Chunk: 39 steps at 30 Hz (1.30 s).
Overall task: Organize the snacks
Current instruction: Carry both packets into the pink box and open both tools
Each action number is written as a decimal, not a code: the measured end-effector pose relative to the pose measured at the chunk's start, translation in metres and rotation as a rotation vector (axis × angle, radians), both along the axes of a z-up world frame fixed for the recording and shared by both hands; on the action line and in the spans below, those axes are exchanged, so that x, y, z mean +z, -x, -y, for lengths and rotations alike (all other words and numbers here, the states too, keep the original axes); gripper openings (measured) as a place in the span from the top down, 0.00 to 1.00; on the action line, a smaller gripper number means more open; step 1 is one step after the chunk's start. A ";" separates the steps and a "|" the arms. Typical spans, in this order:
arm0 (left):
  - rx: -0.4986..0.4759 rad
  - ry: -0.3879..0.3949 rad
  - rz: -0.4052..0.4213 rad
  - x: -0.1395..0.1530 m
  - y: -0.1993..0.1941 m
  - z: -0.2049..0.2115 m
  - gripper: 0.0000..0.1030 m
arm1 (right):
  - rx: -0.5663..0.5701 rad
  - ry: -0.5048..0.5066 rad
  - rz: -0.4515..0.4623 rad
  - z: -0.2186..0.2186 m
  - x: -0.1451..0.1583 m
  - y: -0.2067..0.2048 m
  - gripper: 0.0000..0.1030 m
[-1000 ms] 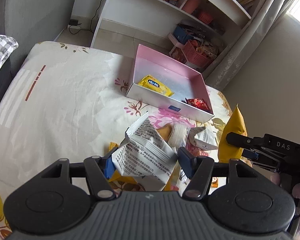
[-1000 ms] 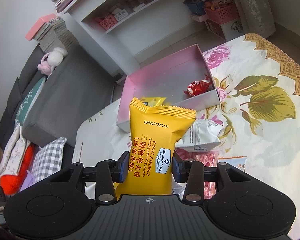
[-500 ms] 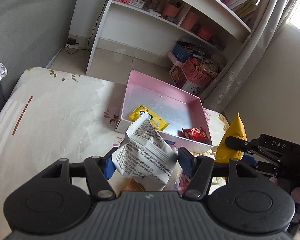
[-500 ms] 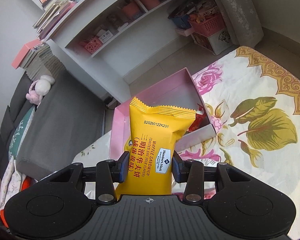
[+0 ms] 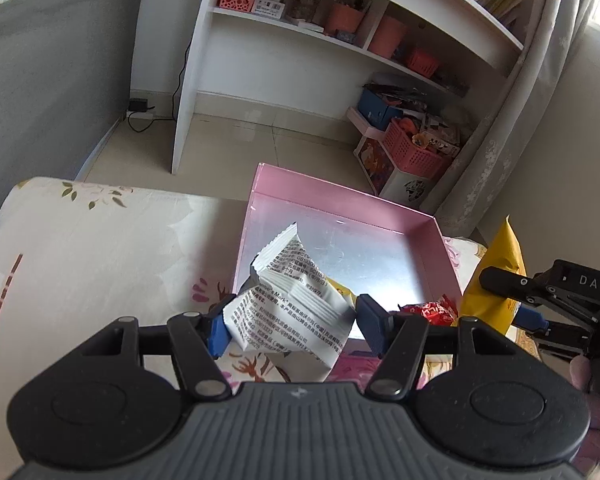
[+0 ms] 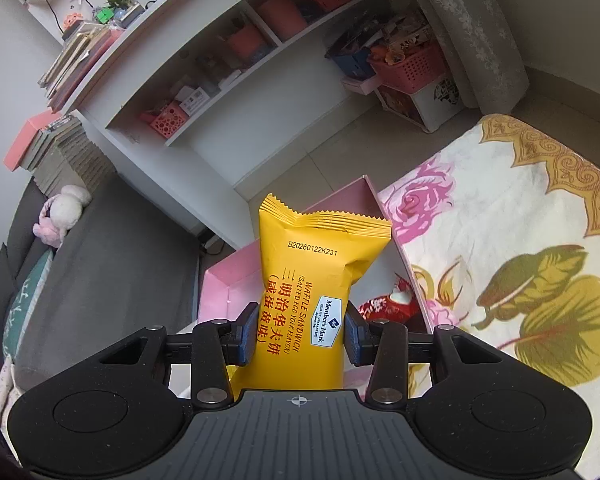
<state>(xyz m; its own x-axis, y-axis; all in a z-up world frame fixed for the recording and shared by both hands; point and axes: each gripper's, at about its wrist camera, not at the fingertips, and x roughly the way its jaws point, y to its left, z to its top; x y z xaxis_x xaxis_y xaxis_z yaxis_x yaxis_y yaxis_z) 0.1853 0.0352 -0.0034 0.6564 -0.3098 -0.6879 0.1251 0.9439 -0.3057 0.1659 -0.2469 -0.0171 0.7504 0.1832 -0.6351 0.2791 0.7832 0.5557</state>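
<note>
Blue fingertips [image 5: 217, 334] of the left gripper [image 5: 292, 326] are clamped on a crumpled white snack packet [image 5: 290, 308] printed with small black text, held above the near left part of a pink box [image 5: 440, 240]. At the right edge of the left wrist view, the right gripper [image 5: 534, 318] shows side-on, with a yellow wrapper edge [image 5: 500, 264] rising just beyond it. In the right wrist view, the dark pads [image 6: 247, 334] of the right gripper [image 6: 300, 334] pinch a yellow waffle sandwich packet [image 6: 312, 280] at its lower half; it stands upright, its crimped top edge pointing away from the camera, and it hides much of the pink box [image 6: 216, 284] behind it. Inside the box, a red wrapped snack [image 5: 432, 312] lies near the near right corner, also seen in the right wrist view [image 6: 384, 306] just right of the yellow packet, and a sliver of another yellow snack [image 5: 340, 290] peeks out from behind the white packet. The box rests at the far edge of a floral cloth [image 6: 520, 248] with pink roses and green leaves, which in the left wrist view [image 5: 100, 248] spreads pale to the left. Beyond it lie a tiled floor [image 5: 236, 136] and a white shelf unit [image 5: 300, 48] holding pink baskets, with a pink crate [image 5: 414, 152] of items on the floor at the right beside a grey curtain [image 5: 512, 112]. A grey sofa [image 6: 100, 264] runs along the left.
</note>
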 end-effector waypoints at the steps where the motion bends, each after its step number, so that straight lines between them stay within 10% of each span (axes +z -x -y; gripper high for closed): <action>1: -0.008 -0.016 0.008 -0.001 -0.005 0.004 0.42 | 0.007 0.005 0.000 0.002 -0.003 -0.006 0.60; 23: -0.038 -0.132 0.058 -0.024 -0.074 0.043 0.46 | 0.081 0.069 -0.025 0.013 -0.046 -0.065 0.58; 27: -0.032 -0.101 0.074 -0.021 -0.072 0.040 0.16 | 0.061 0.081 -0.009 0.013 -0.043 -0.062 0.50; 31: -0.046 -0.105 0.076 -0.014 -0.068 0.039 0.15 | 0.051 0.069 0.016 0.014 -0.035 -0.059 0.29; 39: -0.047 -0.122 0.086 -0.001 -0.053 0.034 0.10 | 0.064 0.116 0.028 0.011 -0.011 -0.045 0.21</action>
<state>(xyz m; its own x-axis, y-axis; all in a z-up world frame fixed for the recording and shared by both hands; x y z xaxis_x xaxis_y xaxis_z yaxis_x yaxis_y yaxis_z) 0.2386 0.0007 -0.0043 0.7011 -0.2592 -0.6643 0.1912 0.9658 -0.1751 0.2113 -0.2577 -0.0283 0.7571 0.1579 -0.6339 0.2121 0.8584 0.4672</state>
